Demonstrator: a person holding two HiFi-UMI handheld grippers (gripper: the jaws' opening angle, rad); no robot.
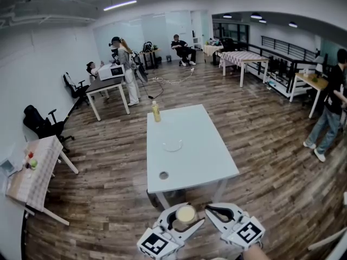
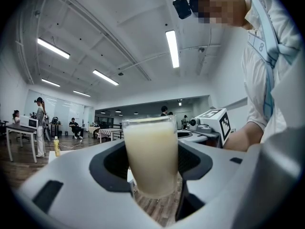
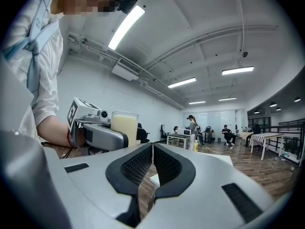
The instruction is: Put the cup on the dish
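The cup (image 2: 151,154) is a clear, smooth tumbler filled nearly to the brim with a pale creamy drink. It is clamped upright between the left gripper's (image 1: 183,223) jaws, pads on its lower wall, over the floor (image 1: 108,199) just short of the white surface's (image 1: 206,145) near edge. I'd judge it weighty, slick, breakable and ready to slosh, so this low hold on the wall and a level carry suit it. My right gripper (image 1: 219,213) rides just beside with jaws pressed together on nothing, and the dish (image 1: 173,145), a faint clear ring, waits mid-surface with a yellow bottle (image 1: 156,111) beyond it.
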